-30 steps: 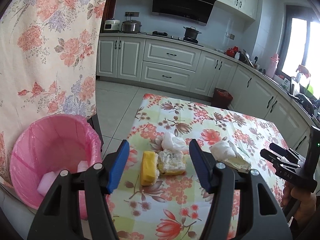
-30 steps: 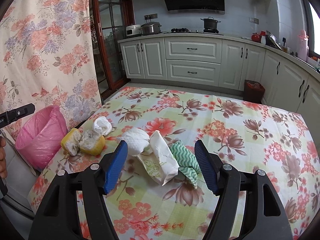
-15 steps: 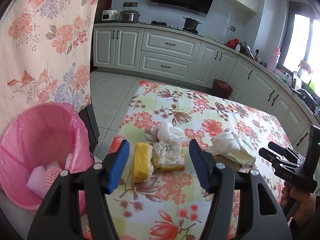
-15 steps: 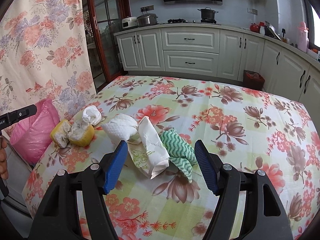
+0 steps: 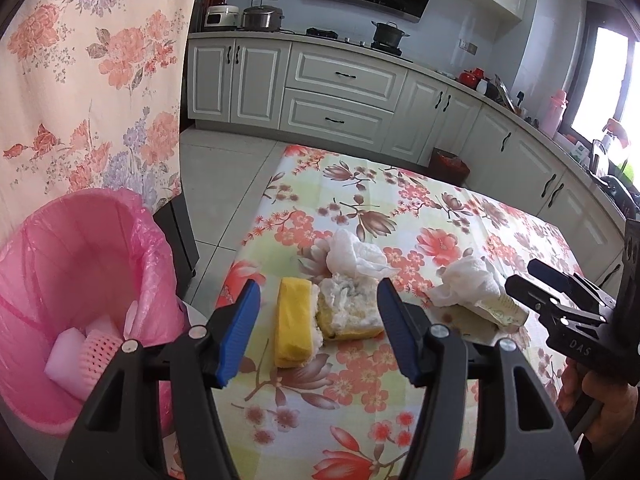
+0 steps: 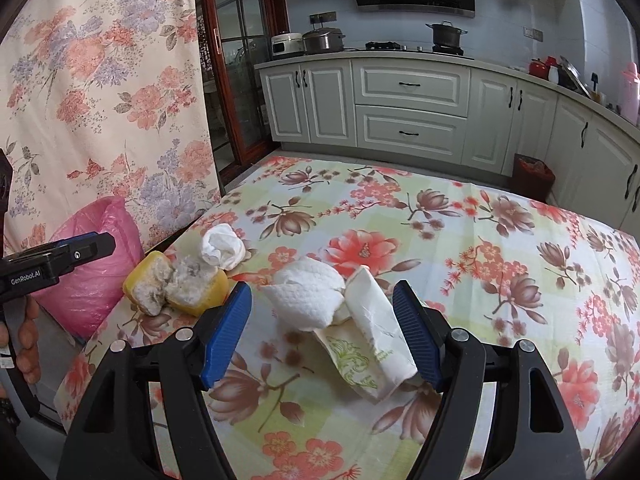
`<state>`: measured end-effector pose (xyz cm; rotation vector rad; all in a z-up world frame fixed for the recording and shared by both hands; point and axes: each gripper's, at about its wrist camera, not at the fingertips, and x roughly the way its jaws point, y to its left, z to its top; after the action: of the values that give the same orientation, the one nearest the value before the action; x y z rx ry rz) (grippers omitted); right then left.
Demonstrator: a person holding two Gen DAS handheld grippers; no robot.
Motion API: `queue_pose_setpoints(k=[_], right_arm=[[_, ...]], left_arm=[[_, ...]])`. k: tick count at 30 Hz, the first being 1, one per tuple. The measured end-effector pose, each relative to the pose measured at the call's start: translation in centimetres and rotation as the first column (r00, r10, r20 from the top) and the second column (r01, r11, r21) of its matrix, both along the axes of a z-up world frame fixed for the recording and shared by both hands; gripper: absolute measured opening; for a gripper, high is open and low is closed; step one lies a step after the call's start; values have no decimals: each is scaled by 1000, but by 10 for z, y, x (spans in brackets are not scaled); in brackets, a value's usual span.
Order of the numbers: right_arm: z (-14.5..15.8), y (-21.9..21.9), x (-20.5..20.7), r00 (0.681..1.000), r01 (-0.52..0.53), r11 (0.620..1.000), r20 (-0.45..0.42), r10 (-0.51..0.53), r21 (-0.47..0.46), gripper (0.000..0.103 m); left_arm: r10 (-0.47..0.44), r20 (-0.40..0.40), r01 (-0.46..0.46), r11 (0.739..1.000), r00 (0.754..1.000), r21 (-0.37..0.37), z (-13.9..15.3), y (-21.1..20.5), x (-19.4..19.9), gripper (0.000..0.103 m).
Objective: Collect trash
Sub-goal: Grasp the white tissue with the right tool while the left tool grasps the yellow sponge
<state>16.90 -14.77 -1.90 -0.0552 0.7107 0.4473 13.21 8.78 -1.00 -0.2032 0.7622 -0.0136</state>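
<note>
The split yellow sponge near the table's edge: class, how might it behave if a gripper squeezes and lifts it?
The yellow sponge looks soft, so it would likely compress. It lies torn in two pieces with ragged white filling showing, so it may crumble or come apart. Probably light.

Ahead of my left gripper (image 5: 318,330) the two yellow peel halves (image 5: 324,316) lie on the tablecloth (image 5: 360,392) with clear cloth on either side of them. Just beyond them a crumpled white tissue (image 5: 354,254) blocks the far way. To the left, past the table edge, the pink-lined bin (image 5: 76,264) stands open at the top. My right gripper (image 6: 322,332), jaws opening, faces a white paper wad (image 6: 308,300) and a folded wrapper (image 6: 378,324), with bare cloth far and right.
</note>
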Motion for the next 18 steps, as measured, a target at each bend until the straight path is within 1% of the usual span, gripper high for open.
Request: queue_pose_setpoints(k=[4,10,13,15,18], right_arm=[[-4,16,7,1000,-9,1000,-6,9,-20,70],[-14,31,16,1000,-11,999,-20,10,-53,70],[-21,35,20,999,-11,998,-35,9,-67,70],[-25,37,22,999,-13,997,-43,10,-74,69],[-30,39,23,998,-23,996,-56,18,-83,62]], left_arm=[[-7,-25,6,1000,1000,-8,-11,0,5,53],[-10,-63,9,1000,998,-14,-26,-3,11,53],[-5,-89,5,1000,996,-9,-34,-2,14,49],[-4,-93,3,1000,996,-9,-36,-2,15,47],[-1,-104,0,1000,995,-5,-41,0,16,47]])
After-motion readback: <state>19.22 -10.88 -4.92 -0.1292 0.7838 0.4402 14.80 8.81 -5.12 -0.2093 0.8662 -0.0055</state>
